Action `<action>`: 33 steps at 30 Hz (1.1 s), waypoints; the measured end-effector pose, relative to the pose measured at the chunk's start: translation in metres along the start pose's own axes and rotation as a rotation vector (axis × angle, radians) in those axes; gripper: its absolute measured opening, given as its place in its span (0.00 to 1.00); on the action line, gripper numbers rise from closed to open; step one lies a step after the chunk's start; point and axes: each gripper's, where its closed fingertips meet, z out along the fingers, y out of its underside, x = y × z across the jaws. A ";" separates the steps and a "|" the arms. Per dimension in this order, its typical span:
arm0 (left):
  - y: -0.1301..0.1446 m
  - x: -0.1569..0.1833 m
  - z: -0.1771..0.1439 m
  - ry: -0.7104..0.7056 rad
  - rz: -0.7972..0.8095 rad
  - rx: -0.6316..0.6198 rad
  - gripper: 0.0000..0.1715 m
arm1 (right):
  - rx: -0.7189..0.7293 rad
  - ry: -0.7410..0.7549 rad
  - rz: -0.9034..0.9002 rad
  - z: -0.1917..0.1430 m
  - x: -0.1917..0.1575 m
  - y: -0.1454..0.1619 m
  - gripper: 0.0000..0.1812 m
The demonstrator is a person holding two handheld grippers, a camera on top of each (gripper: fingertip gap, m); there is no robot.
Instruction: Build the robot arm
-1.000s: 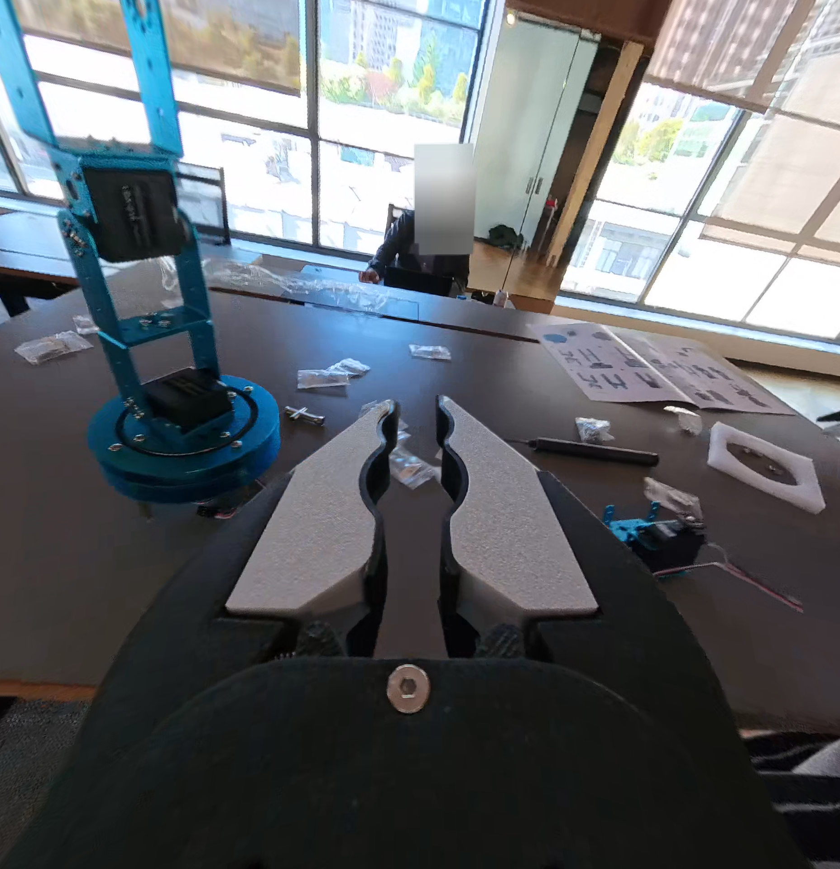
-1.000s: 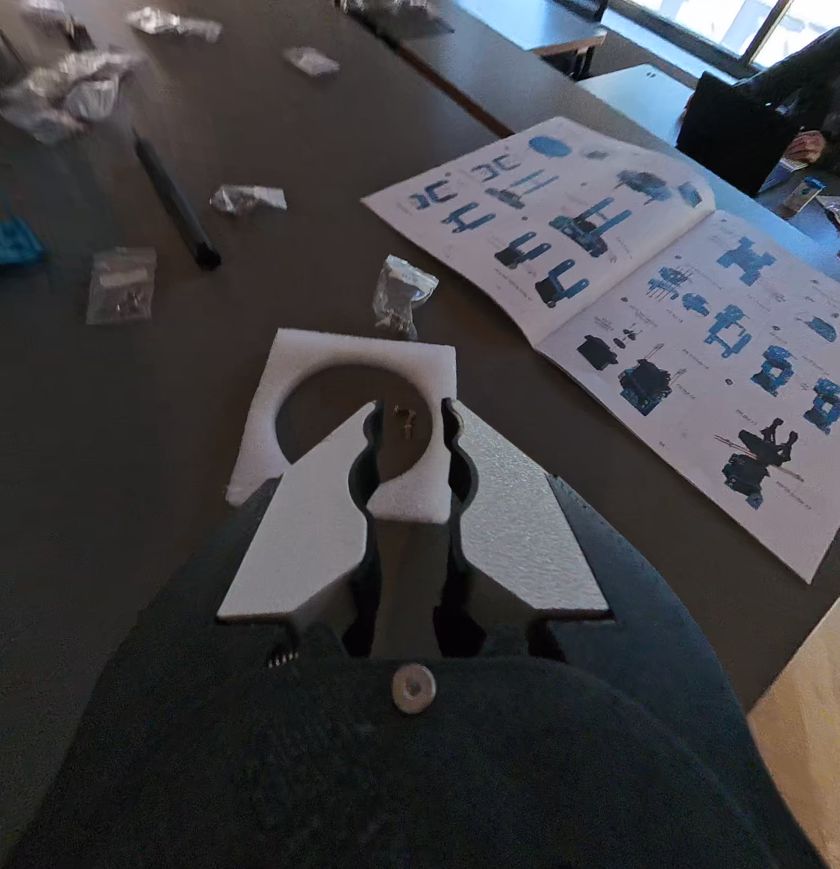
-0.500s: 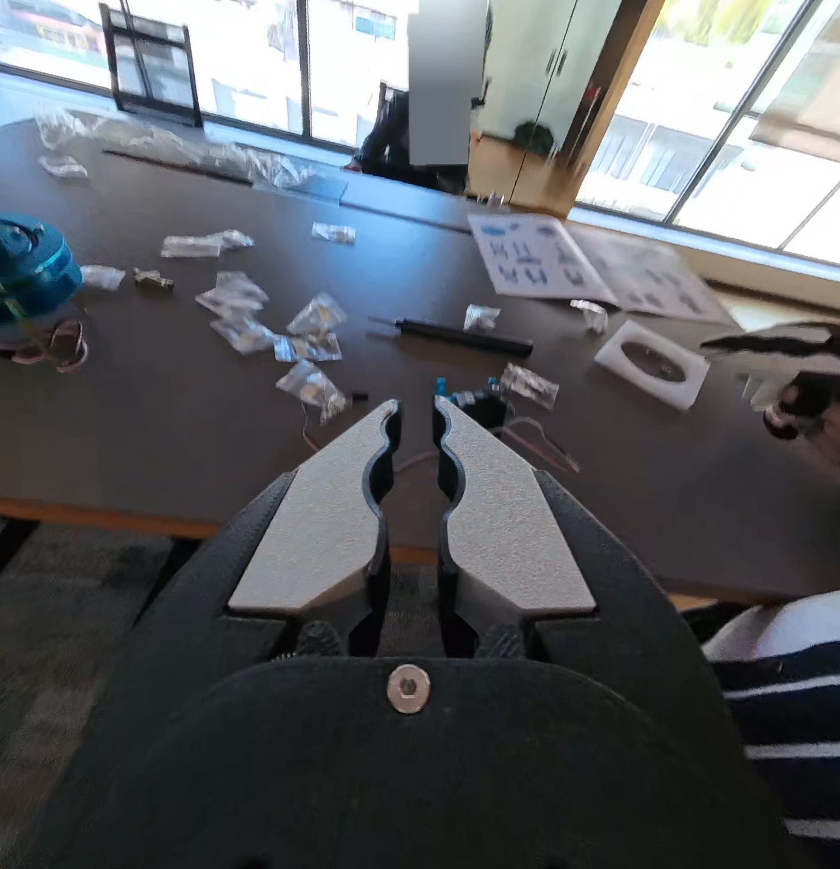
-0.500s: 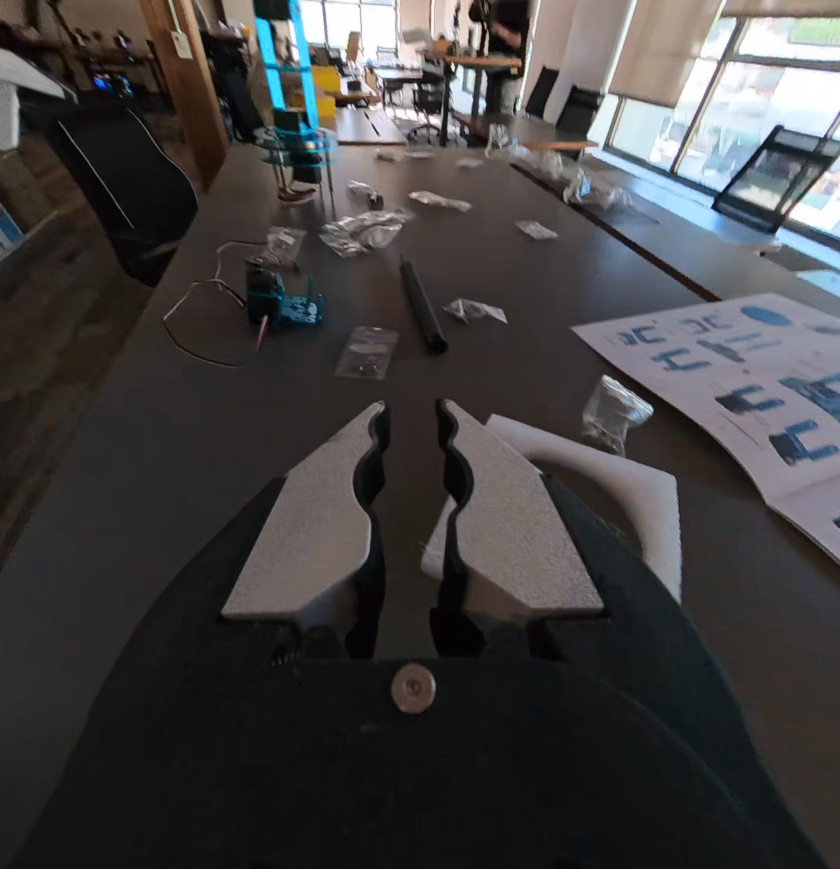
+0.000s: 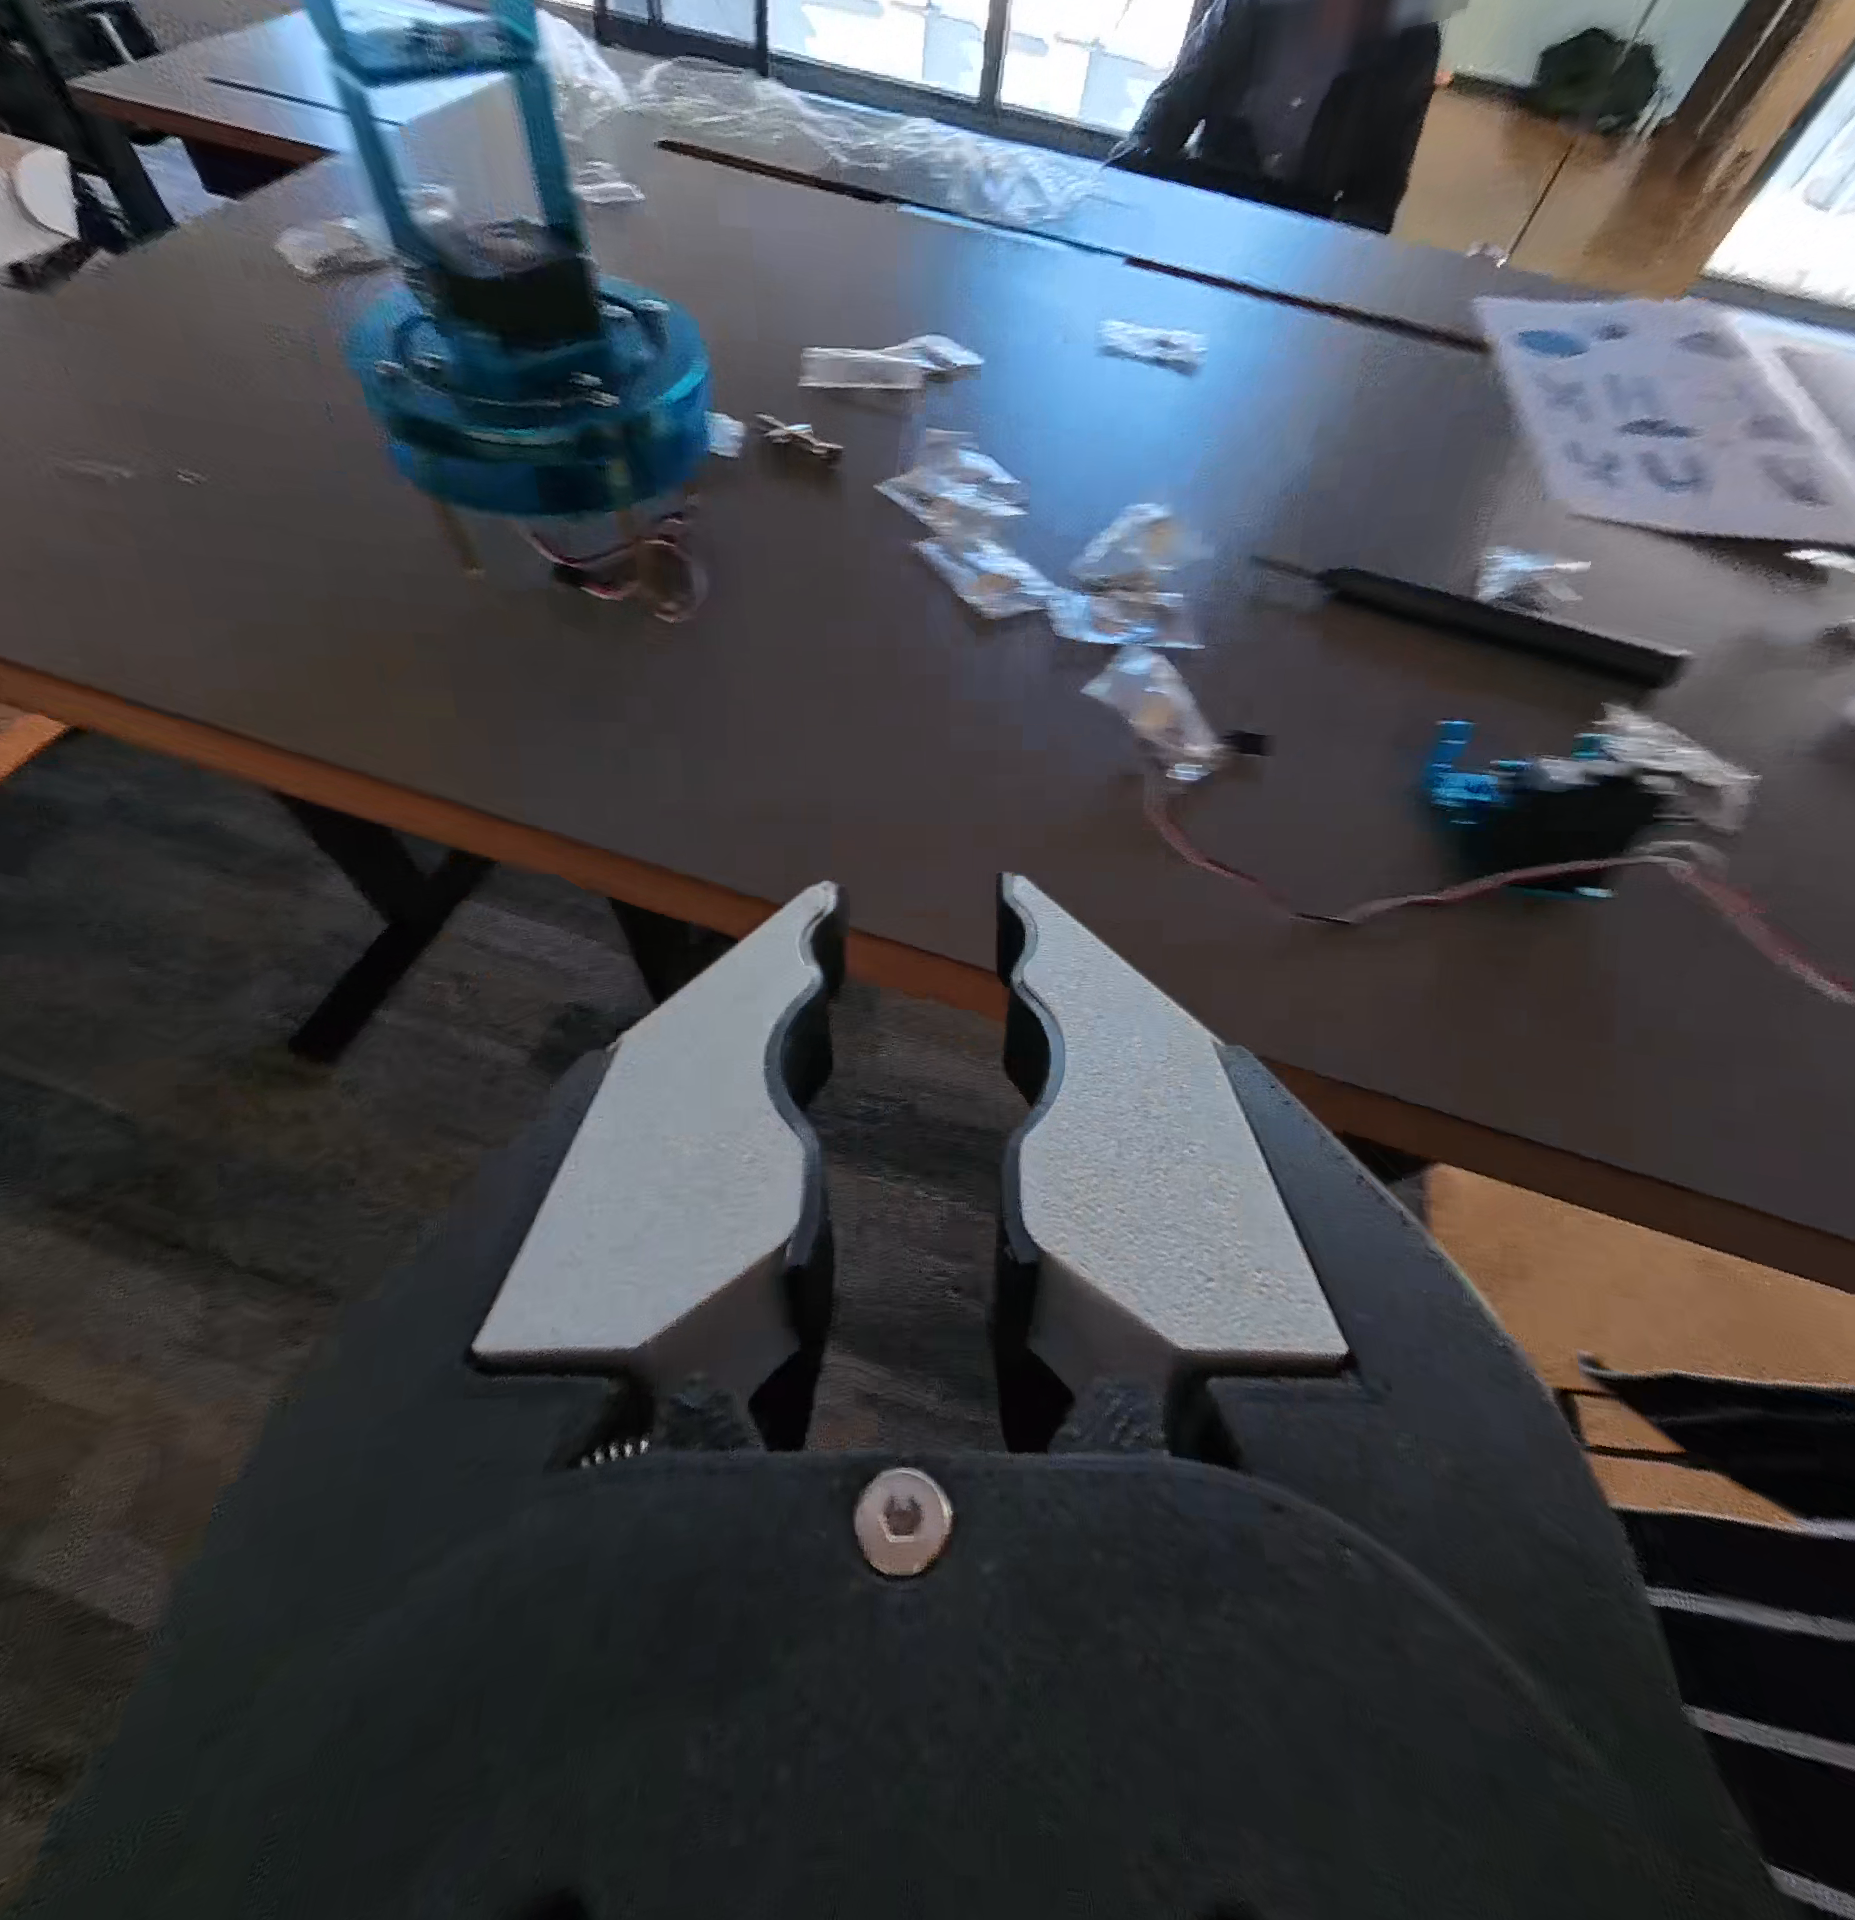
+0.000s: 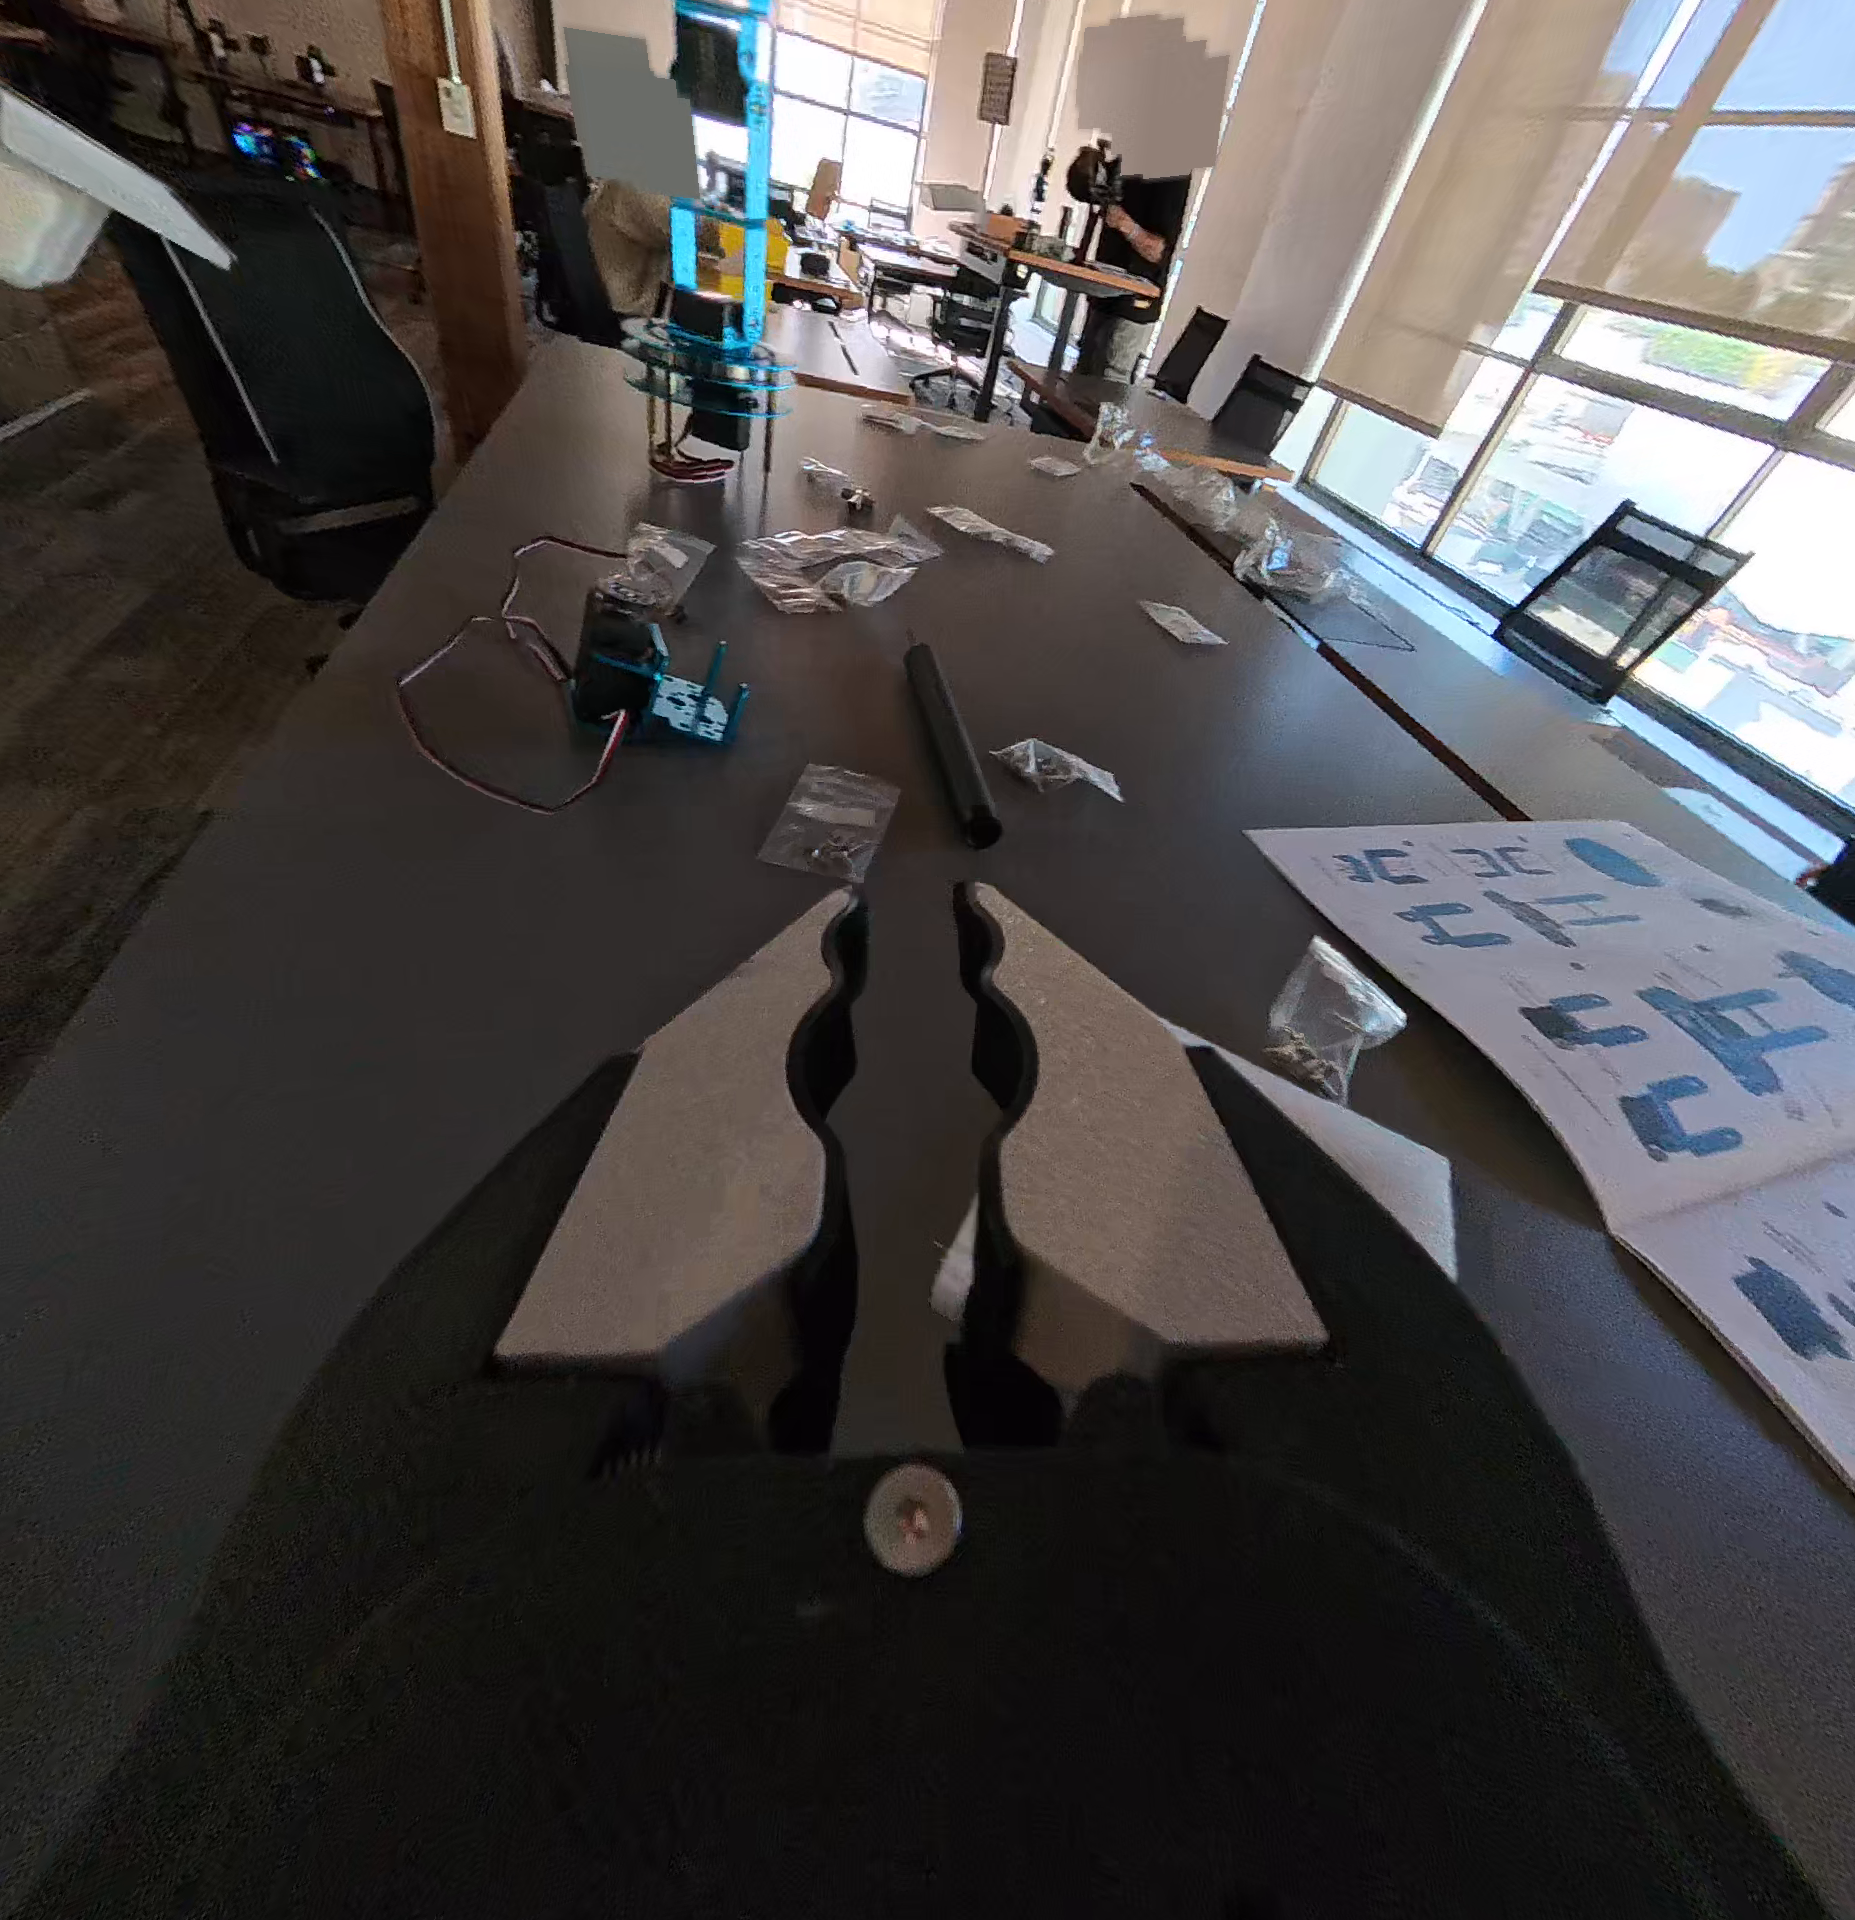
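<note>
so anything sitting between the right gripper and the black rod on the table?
Nothing solid blocks it. The right gripper is open and empty over bare table. The black rod lies just ahead. A small clear bag of hardware lies flat, left of the rod's near end, beside the line rather than across it.

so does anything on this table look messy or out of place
Nothing looks broken or spilled. The dark table is cluttered: clear parts bags lie scattered, and the small blue bracket with a servo trails loose wires. A white foam piece sits partly hidden under the right tool.
</note>
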 end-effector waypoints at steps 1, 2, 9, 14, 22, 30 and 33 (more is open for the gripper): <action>-0.003 -0.023 0.010 -0.014 0.022 -0.009 0.15 | -0.016 0.013 0.004 -0.002 0.004 -0.001 0.08; -0.007 -0.047 0.021 -0.032 0.050 -0.023 0.15 | -0.040 0.033 0.007 -0.003 0.007 -0.001 0.08; -0.042 -0.225 0.108 -0.063 0.339 -0.126 0.15 | -0.126 0.148 0.034 0.018 -0.017 -0.040 0.08; -0.069 -0.317 0.184 0.139 0.436 -0.088 0.14 | -0.069 0.180 -0.022 0.133 -0.111 -0.105 0.08; -0.067 -0.347 0.256 0.510 0.600 -0.143 0.14 | -0.073 -0.006 0.014 0.415 -0.250 -0.179 0.09; -0.056 -0.344 0.265 0.707 0.686 -0.223 0.04 | -0.187 -0.036 0.016 0.532 -0.278 -0.169 0.10; -0.056 -0.345 0.265 0.721 0.688 -0.228 0.03 | -0.206 -0.060 0.084 0.547 -0.280 -0.163 0.10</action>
